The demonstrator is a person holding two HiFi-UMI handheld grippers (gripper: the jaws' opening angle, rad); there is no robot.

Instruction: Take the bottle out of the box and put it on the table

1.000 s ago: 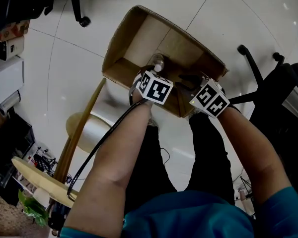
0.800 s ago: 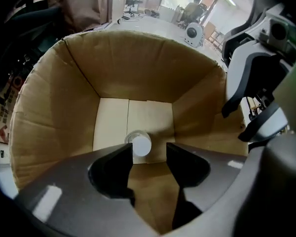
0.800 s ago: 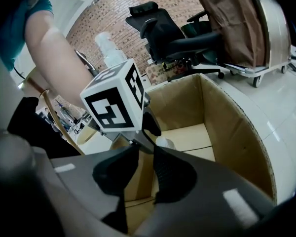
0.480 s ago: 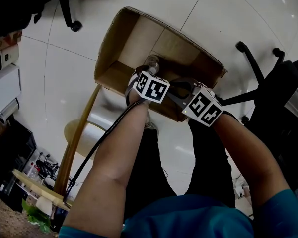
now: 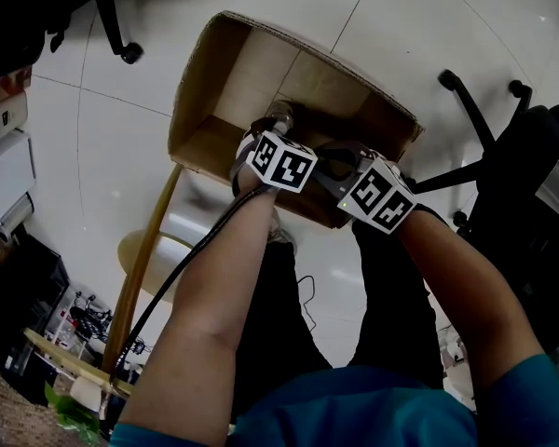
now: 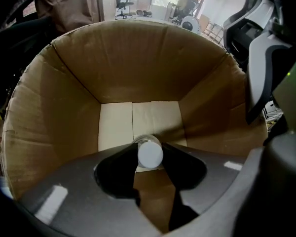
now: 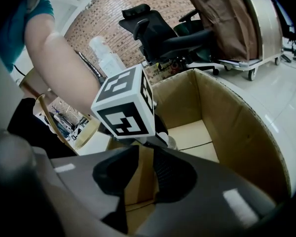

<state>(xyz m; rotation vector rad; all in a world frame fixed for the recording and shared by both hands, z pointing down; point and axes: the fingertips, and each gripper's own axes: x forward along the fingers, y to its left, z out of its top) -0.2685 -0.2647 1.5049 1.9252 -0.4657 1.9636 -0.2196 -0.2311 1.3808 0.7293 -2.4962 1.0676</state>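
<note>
— Cardboard box point(image 5: 214, 87) is sitting open on the pale floor tiles. Is the bottle out of it yet?

— No, nothing is finishing yet. The bottle point(image 5: 278, 115) is standing on the box floor, at the 6 o'clock edge of the pale bottom flaps as the left gripper view is showing them. The left gripper point(image 6: 149, 158) is reaching down inside, and its jaws are pressing on the bottle just under the white cap, one at 9 o'clock and one at 3 o'clock.

— So the grasp is looking done?

— I am judging so. The lift and the trip to the table are what is remaining, and I am not making out a table top anywhere.

— What is the other one doing?

— The right gripper point(image 7: 145, 157) is sitting at the box's 5 o'clock rim in the head view. Its jaws are standing narrow with a strip of the brown wall between them, so it seems to be steadying the box.

— Anything else lying in there?

— Only the bottle, as far as I am seeing.
</note>
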